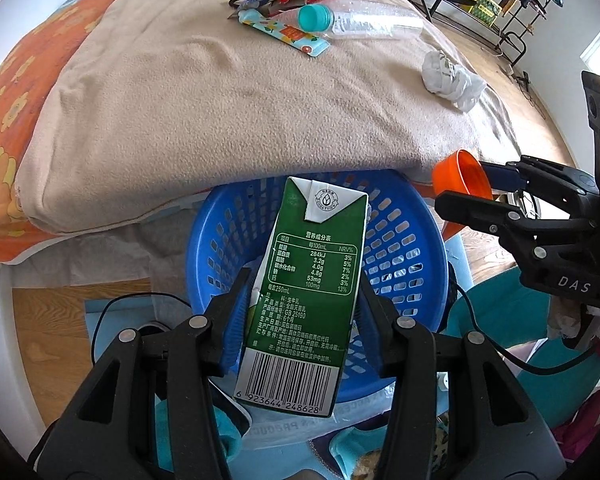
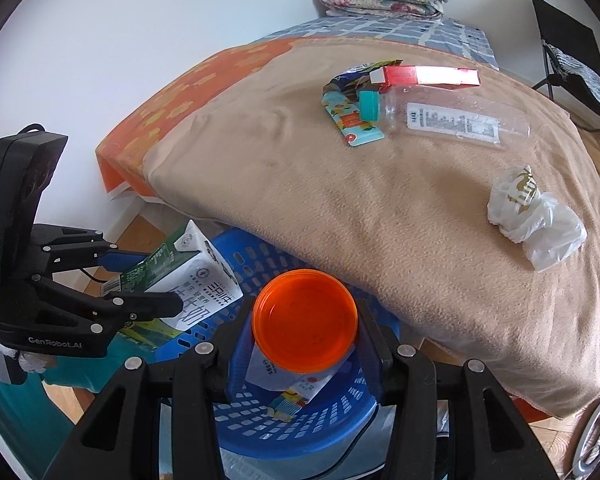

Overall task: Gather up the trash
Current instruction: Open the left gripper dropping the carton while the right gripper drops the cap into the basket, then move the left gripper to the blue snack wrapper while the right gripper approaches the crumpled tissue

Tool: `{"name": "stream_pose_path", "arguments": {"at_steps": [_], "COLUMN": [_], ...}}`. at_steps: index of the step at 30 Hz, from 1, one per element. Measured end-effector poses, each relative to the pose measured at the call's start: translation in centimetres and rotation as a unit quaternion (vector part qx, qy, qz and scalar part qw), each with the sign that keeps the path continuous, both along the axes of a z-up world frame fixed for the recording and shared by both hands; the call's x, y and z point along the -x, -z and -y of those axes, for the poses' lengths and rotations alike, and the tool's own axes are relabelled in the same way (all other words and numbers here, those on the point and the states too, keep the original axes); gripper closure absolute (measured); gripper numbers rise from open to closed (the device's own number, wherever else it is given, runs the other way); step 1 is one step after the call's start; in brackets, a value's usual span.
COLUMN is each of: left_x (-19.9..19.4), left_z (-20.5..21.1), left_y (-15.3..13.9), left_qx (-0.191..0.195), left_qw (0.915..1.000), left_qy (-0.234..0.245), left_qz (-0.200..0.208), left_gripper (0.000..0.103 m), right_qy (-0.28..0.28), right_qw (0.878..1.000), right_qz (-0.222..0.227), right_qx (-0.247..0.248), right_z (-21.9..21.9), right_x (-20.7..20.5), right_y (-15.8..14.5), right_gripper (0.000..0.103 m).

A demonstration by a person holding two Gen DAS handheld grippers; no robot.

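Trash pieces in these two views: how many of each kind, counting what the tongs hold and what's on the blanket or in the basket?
Milk carton: 1
Orange cup: 1
Plastic bottle: 1
Red box: 1
Wrappers: 2
Crumpled bag: 1
Packet in basket: 1
Total: 8

Your left gripper [image 1: 306, 312] clamped a green milk carton [image 1: 306, 292] between its 2 blue pads, holding it above the blue basket [image 1: 404, 240] beside the bed. Off to your right, the right gripper [image 1: 466, 190] pinched an orange cup [image 1: 462, 178] near the basket's rim. On the tan blanket [image 1: 220, 120] lay a clear bottle [image 1: 364, 20], wrappers [image 1: 284, 30] and a crumpled white bag [image 1: 452, 76].
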State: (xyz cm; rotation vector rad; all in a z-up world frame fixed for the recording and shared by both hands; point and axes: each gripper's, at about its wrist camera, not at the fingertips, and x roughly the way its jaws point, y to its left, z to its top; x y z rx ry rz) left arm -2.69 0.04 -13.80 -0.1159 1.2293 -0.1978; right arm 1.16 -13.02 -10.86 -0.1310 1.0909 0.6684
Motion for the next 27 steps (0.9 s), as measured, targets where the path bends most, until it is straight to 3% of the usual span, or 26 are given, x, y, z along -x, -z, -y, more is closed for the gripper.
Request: {"name": "stream_pose_path", "arguments": {"at_steps": [4, 6, 27], "left_x": [-0.1, -0.1, -1.5], "left_z": [0.0, 0.1, 0.3], "left_y": [0.0, -0.2, -1.8], "left_qx": [0.0, -0.001, 0.001], "left_qw": [1.0, 1.0, 0.9997], "left_qy": [0.001, 0.001, -0.004], "left_qz": [-0.001, 0.003, 0.023], "left_gripper": [0.051, 0.04, 0.04], "right_qy": [0.002, 0.003, 0.045], "right_qw": [1.0, 1.0, 0.999], "right_qz": [-0.004, -0.006, 0.012], "right_qx": [-0.001, -0.003, -0.013], "right_z": [0.0, 0.0, 2.0], "right_x": [-0.1, -0.1, -1.1], "right_y": [0.1, 0.1, -1.2], "right_gripper": [0.053, 0.048, 0.027]}}
